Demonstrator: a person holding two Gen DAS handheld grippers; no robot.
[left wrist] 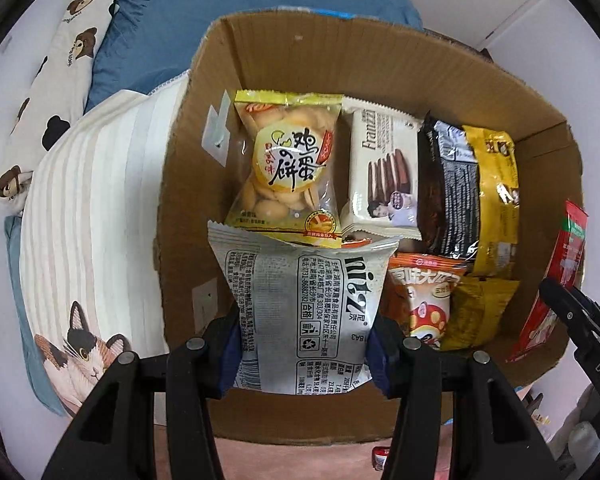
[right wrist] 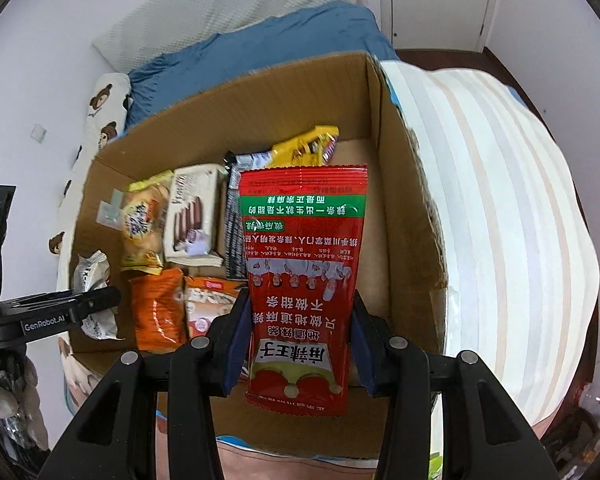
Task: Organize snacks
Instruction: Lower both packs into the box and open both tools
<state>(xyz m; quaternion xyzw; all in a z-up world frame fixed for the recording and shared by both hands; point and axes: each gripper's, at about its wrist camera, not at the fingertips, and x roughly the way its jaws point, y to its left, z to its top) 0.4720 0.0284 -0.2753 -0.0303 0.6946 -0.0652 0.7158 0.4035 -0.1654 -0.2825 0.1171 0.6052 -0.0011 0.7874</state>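
A bed with a striped white quilt (left wrist: 100, 200) and blue bedding (left wrist: 228, 20) carries an open cardboard box (left wrist: 380, 60), which takes up the middle of both views. A bear-print pillow (left wrist: 56, 80) lies along the wall beside the bed.

Inside the box, snack packs lie in rows on the floor of the box. At the far side sit a yellow egg-biscuit bag (left wrist: 288, 168), a white wafer pack (left wrist: 384, 176) just beside it, then a black packet (left wrist: 448, 188) and a yellow packet (left wrist: 496, 196) overlapping each other. Nearer, an orange bag (left wrist: 424, 300) with a mushroom picture lies next to a dark yellow pouch (left wrist: 476, 308).

The left gripper (left wrist: 306, 356) points down over the near left part of the box, its jaws clenched on a grey-white snack bag (left wrist: 300, 304), which hangs above the packed snacks with its printed back toward the camera.

The right gripper (right wrist: 300, 356) is over the box's right side, where bare cardboard shows. Its jaws are clamped on the sides of a red spicy-strip packet (right wrist: 304, 264), held upside down with its top edge pointing into the box. In the left view this red packet shows at the box's right wall.
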